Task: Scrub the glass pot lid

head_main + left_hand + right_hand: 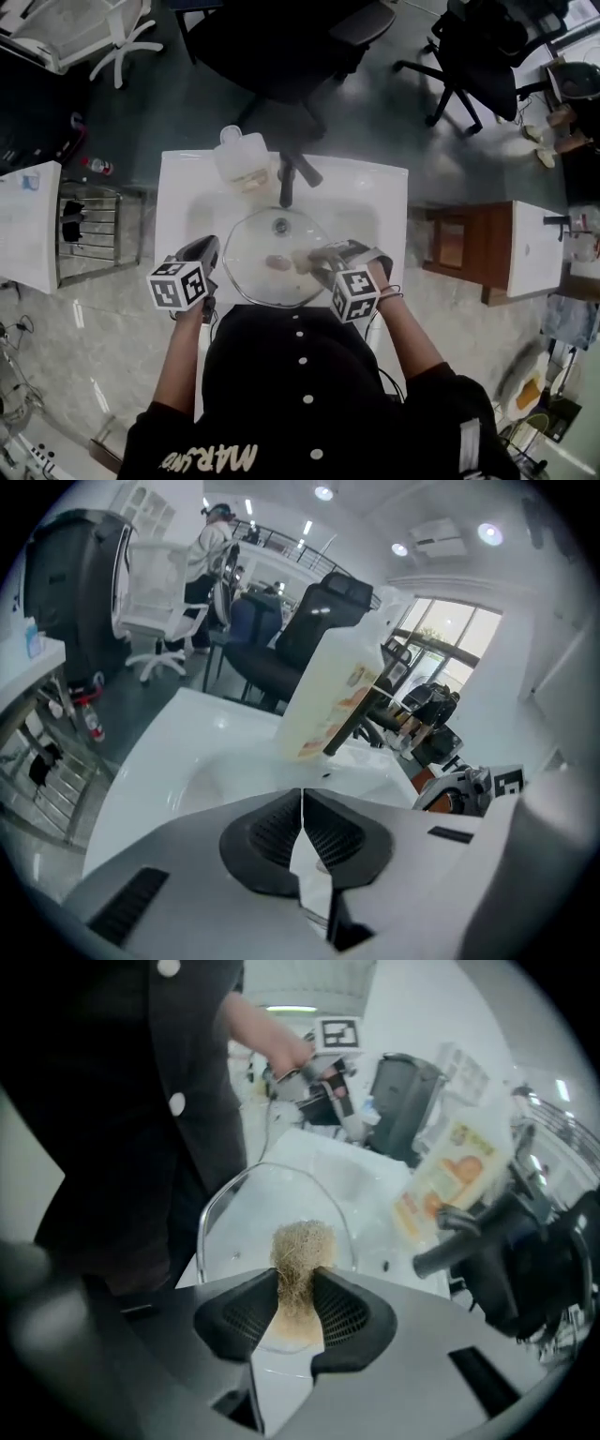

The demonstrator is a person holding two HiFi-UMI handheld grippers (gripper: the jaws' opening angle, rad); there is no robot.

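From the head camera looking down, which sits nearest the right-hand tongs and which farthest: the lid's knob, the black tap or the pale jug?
1. Lid knob, just ahead of the right tongs, mid-lid.
2. Black tap, behind the glass lid.
3. Pale jug, farthest back, leftward.

Lid is clear smooth glass with a thin shiny metal band round the rim; the knob looks metal too. Scrubber is a tan, coarse, fibrous wad, proper scratchy-looking. Sink is glossy white, ceramic by the look, with highlights all over it. Faucet is dark and matt. Jug is cloudy translucent plastic with a printed label. Left gripper and right gripper have matt grey plastic bodies; the pads are black, ribbed and rubbery. Floor is polished and stone-like. Rack is bare metal wire. Cabinet is reddish wood.
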